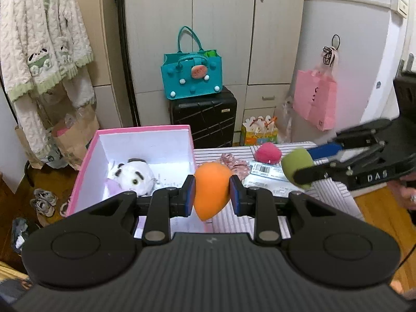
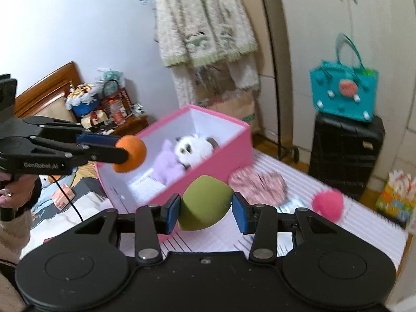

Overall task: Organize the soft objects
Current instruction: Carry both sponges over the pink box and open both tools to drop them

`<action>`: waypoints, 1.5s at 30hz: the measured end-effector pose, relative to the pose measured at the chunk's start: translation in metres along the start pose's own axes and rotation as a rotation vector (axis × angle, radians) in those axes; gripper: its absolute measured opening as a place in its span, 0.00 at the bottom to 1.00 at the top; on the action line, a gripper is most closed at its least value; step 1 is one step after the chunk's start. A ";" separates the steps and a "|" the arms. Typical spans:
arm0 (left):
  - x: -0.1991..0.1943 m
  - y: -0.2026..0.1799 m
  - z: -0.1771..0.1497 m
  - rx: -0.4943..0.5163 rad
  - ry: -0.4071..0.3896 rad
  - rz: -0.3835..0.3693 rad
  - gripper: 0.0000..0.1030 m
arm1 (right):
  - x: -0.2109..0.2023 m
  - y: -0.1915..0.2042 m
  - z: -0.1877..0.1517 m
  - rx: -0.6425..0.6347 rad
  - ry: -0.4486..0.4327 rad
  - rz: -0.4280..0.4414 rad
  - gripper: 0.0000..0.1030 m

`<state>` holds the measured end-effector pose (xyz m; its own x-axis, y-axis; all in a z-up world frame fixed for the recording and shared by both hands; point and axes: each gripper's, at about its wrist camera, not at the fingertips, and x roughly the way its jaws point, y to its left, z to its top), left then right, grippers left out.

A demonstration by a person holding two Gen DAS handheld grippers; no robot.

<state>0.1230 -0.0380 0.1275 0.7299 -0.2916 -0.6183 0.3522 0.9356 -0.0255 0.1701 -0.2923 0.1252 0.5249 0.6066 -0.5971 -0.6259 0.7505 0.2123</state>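
Pinching a smooth orange teardrop foam sponge [image 1: 212,191], the left gripper [image 1: 212,192] holds it above the striped table [image 1: 335,189] beside the pink box [image 1: 78,179], tip pointing down, long axis slightly tilted. The right gripper [image 2: 206,208] clamps an olive-green teardrop sponge [image 2: 204,204], tip down-left.

A: The sponge [image 1: 212,191] held at six o'clock?
B: Orange. The other sponge [image 2: 205,204] is olive green, the puff [image 2: 328,204] at three o'clock pink.
A: The box [image 1: 85,166]?
B: Pink outside, white inside; the cloth [image 2: 364,223] white with thin dark stripes.
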 end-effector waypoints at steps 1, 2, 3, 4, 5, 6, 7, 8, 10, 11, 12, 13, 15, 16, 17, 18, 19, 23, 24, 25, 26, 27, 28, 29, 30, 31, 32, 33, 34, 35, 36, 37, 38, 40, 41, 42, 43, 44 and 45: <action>-0.001 0.005 0.000 0.002 0.007 0.001 0.26 | 0.003 0.006 0.006 -0.018 -0.004 0.004 0.47; -0.002 0.009 0.000 0.003 0.017 -0.003 0.26 | 0.006 0.011 0.011 -0.031 -0.007 0.008 0.47; -0.001 0.017 -0.001 -0.003 0.032 -0.010 0.26 | 0.011 0.017 0.018 -0.045 -0.007 0.014 0.47; 0.000 0.025 -0.002 -0.013 0.047 -0.014 0.26 | 0.016 0.023 0.024 -0.063 -0.007 0.020 0.47; 0.003 0.032 -0.003 -0.019 0.064 -0.015 0.26 | 0.024 0.029 0.030 -0.082 -0.005 0.024 0.47; 0.008 0.041 -0.005 -0.028 0.083 -0.010 0.26 | 0.031 0.034 0.036 -0.101 -0.002 0.025 0.47; 0.015 0.048 -0.007 -0.036 0.098 -0.005 0.26 | 0.039 0.039 0.042 -0.119 0.002 0.027 0.47; 0.023 0.056 -0.009 -0.042 0.120 -0.003 0.26 | 0.049 0.043 0.049 -0.137 0.009 0.033 0.47; 0.041 0.071 -0.012 -0.069 0.158 -0.009 0.26 | 0.067 0.050 0.059 -0.161 0.022 0.035 0.47; 0.053 0.077 -0.013 -0.082 0.179 -0.020 0.26 | 0.079 0.053 0.065 -0.180 0.032 0.032 0.47; 0.066 0.082 -0.015 -0.095 0.204 -0.033 0.26 | 0.089 0.056 0.069 -0.189 0.038 0.024 0.47; 0.077 0.086 -0.017 -0.110 0.224 -0.042 0.26 | 0.101 0.058 0.074 -0.198 0.048 0.005 0.47; 0.102 0.093 -0.016 -0.123 0.256 -0.074 0.26 | 0.124 0.064 0.080 -0.253 0.077 -0.034 0.47; 0.111 0.095 -0.015 -0.128 0.268 -0.088 0.26 | 0.134 0.067 0.083 -0.275 0.093 -0.054 0.47; 0.123 0.097 -0.013 -0.129 0.284 -0.105 0.26 | 0.144 0.067 0.085 -0.289 0.113 -0.066 0.47; 0.133 0.097 -0.013 -0.128 0.298 -0.113 0.26 | 0.154 0.067 0.089 -0.301 0.139 -0.071 0.47; 0.142 0.095 -0.011 -0.125 0.310 -0.118 0.26 | 0.162 0.066 0.091 -0.306 0.156 -0.076 0.47; 0.173 0.098 -0.007 -0.152 0.380 -0.140 0.26 | 0.191 0.054 0.098 -0.305 0.229 -0.104 0.47; 0.177 0.097 -0.007 -0.147 0.388 -0.144 0.26 | 0.198 0.050 0.100 -0.296 0.247 -0.110 0.47; 0.180 0.096 -0.008 -0.143 0.392 -0.146 0.26 | 0.203 0.046 0.101 -0.285 0.258 -0.115 0.47; 0.183 0.096 -0.008 -0.145 0.400 -0.152 0.26 | 0.207 0.042 0.102 -0.275 0.271 -0.119 0.47; 0.185 0.096 -0.009 -0.155 0.410 -0.162 0.26 | 0.212 0.039 0.102 -0.269 0.284 -0.123 0.47; 0.188 0.096 -0.009 -0.165 0.419 -0.170 0.26 | 0.216 0.036 0.102 -0.262 0.296 -0.122 0.47; 0.190 0.096 -0.010 -0.173 0.429 -0.178 0.26 | 0.219 0.034 0.103 -0.257 0.307 -0.119 0.47; 0.194 0.099 -0.011 -0.183 0.444 -0.183 0.27 | 0.221 0.032 0.103 -0.250 0.317 -0.117 0.47; 0.196 0.100 -0.011 -0.198 0.461 -0.187 0.27 | 0.224 0.030 0.103 -0.247 0.324 -0.116 0.47; 0.198 0.102 -0.012 -0.217 0.472 -0.193 0.27 | 0.226 0.029 0.103 -0.245 0.330 -0.115 0.47; 0.200 0.103 -0.012 -0.220 0.472 -0.193 0.27 | 0.228 0.027 0.103 -0.239 0.333 -0.114 0.47; 0.202 0.104 -0.011 -0.222 0.469 -0.181 0.27 | 0.229 0.026 0.103 -0.231 0.337 -0.111 0.47; 0.203 0.105 -0.009 -0.224 0.464 -0.171 0.28 | 0.229 0.025 0.103 -0.222 0.341 -0.111 0.47; 0.204 0.106 -0.009 -0.225 0.461 -0.167 0.28 | 0.231 0.023 0.103 -0.215 0.342 -0.111 0.48; 0.207 0.110 -0.008 -0.230 0.463 -0.164 0.29 | 0.231 0.022 0.103 -0.204 0.346 -0.113 0.50; 0.209 0.112 -0.008 -0.239 0.468 -0.159 0.29 | 0.232 0.021 0.103 -0.179 0.354 -0.111 0.50; 0.212 0.116 -0.007 -0.247 0.489 -0.182 0.32 | 0.234 0.015 0.104 -0.116 0.369 -0.097 0.51; 0.212 0.118 -0.007 -0.253 0.495 -0.191 0.33 | 0.233 0.014 0.104 -0.103 0.362 -0.088 0.51; 0.209 0.120 -0.007 -0.269 0.485 -0.174 0.33 | 0.232 0.012 0.104 -0.087 0.354 -0.090 0.52; 0.205 0.122 -0.006 -0.266 0.473 -0.167 0.37 | 0.229 0.012 0.104 -0.077 0.346 -0.097 0.52; 0.201 0.122 -0.005 -0.251 0.458 -0.168 0.42 | 0.226 0.011 0.104 -0.072 0.336 -0.098 0.52; 0.195 0.122 -0.004 -0.242 0.437 -0.168 0.44 | 0.221 0.011 0.104 -0.062 0.321 -0.094 0.52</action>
<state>0.3060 0.0200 0.0011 0.3442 -0.3793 -0.8589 0.2600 0.9175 -0.3010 0.3392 -0.1229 0.0756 0.3798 0.4147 -0.8269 -0.6225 0.7758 0.1031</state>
